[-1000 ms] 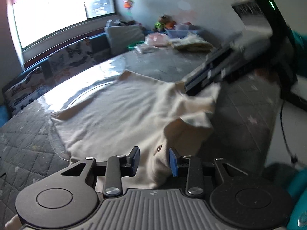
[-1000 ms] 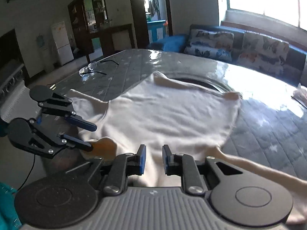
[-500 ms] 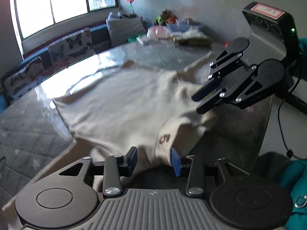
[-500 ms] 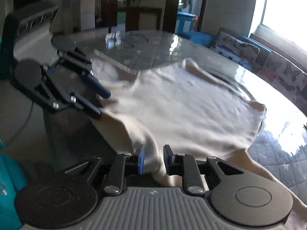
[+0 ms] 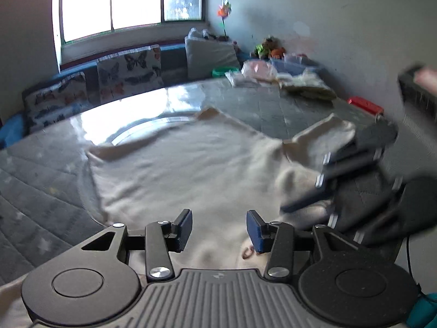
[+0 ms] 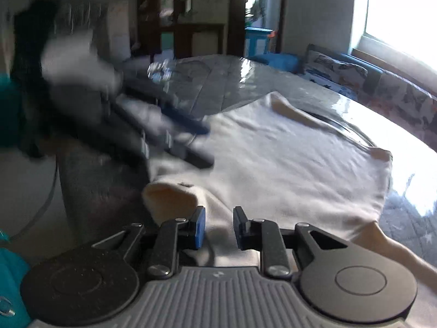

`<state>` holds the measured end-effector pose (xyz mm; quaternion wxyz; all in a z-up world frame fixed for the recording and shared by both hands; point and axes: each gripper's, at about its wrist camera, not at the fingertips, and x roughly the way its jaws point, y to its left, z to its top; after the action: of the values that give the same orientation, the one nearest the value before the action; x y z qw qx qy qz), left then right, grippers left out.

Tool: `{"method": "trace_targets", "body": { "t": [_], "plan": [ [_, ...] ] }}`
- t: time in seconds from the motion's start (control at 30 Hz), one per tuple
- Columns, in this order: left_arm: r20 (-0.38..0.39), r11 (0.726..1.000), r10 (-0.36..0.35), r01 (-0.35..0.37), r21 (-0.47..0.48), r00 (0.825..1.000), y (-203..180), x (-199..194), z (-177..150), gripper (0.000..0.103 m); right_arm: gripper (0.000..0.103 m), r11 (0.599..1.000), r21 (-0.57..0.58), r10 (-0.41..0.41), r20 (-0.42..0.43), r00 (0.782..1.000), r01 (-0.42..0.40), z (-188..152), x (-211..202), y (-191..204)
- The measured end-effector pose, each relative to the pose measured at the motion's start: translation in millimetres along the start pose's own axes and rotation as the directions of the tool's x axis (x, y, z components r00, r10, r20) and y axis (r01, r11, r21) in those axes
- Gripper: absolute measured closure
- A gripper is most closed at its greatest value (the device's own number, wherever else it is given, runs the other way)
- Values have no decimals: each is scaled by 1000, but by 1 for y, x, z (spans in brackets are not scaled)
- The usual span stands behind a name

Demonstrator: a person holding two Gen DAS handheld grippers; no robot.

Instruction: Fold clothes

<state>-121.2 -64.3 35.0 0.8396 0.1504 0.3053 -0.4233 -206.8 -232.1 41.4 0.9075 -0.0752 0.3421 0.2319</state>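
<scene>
A cream long-sleeved garment (image 5: 191, 169) (image 6: 286, 158) lies spread on the grey quilted table (image 5: 41, 177), its neck opening (image 6: 169, 196) standing up near the table's edge. My left gripper (image 5: 219, 228) hangs open just above the garment's near part, with nothing clamped. In the right wrist view the left gripper (image 6: 209, 147) is blurred, its fingers apart over the cloth. My right gripper (image 6: 216, 229) has a fold of the garment between its narrow-set pads, beside the neck opening. In the left wrist view the right gripper (image 5: 300, 195) is blurred at the garment's right edge.
A sofa with butterfly cushions (image 5: 128, 68) runs along the table's far side under the window. Piled clothes (image 5: 286, 79) and a red object (image 5: 364, 105) sit at the far end. A cable (image 6: 46, 205) hangs past the near table edge (image 6: 103, 180).
My left gripper's fingers have spread wider and moved in over the garment. The right gripper has carried its fold down and back toward the table edge. The lifted shoulder now lies lower.
</scene>
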Motion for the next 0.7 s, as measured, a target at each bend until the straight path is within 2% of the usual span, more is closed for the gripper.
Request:
{"method": "trace_targets", "body": {
  "t": [0.07, 0.2, 0.3, 0.4, 0.5, 0.7],
  "plan": [
    [-25, 1000, -12, 13, 16, 1000, -5, 6, -7, 56, 72, 996, 89, -29, 19, 999, 27, 0, -7, -20],
    [-33, 998, 0, 2, 57, 999, -15, 5, -21, 56, 72, 975, 176, -147, 33, 989, 139, -6, -11, -55],
    [-29, 998, -3, 5, 63, 1000, -15, 1, -23, 56, 72, 942, 263, -221, 22, 975, 207, -15, -10, -86],
    [-33, 998, -4, 6, 69, 999, -14, -1, -24, 54, 72, 897, 321, -316, -9, 949, 302, -28, -8, -115],
    [-38, 997, -11, 14, 75, 999, -13, -2, -24, 52, 72, 845, 406, -374, -20, 927, 350, -47, -21, -140],
    [-46, 995, -10, 14, 97, 999, -12, -2, -22, 50, 72, 746, 484, -493, -60, 868, 457, -75, -52, -175]
  ]
}}
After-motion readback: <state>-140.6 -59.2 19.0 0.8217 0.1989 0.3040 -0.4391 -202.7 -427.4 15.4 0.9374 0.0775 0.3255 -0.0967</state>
